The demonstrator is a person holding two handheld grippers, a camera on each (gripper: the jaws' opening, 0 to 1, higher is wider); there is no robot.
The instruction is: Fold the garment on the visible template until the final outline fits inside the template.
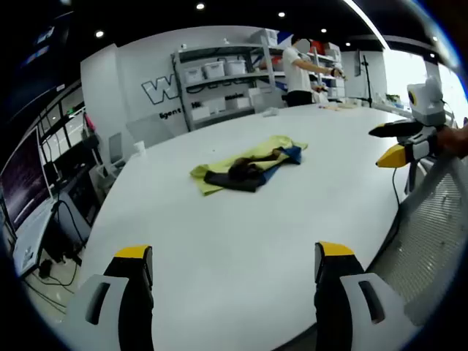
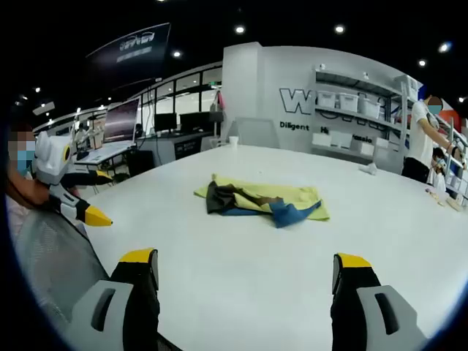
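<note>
A crumpled garment (image 1: 248,170), yellow-green with dark and blue patches, lies in a heap near the middle of the white table (image 1: 219,241). In the right gripper view the same garment (image 2: 259,201) sits ahead of my jaws. My left gripper (image 1: 234,274) is open over the table's near edge, well short of the cloth, with nothing between its jaws. My right gripper (image 2: 245,281) is likewise open and empty, short of the cloth. The right gripper (image 1: 402,142) also shows at the right of the left gripper view, and the left gripper (image 2: 77,205) at the left of the right gripper view. No template outline is visible.
Shelves with white bins (image 1: 219,80) stand behind the table. A person (image 1: 298,73) in a white shirt works at the far end. Monitors and desks (image 2: 124,131) line the other side. A white cup (image 2: 233,141) sits at the table's far edge. A mesh chair back (image 1: 431,219) is nearby.
</note>
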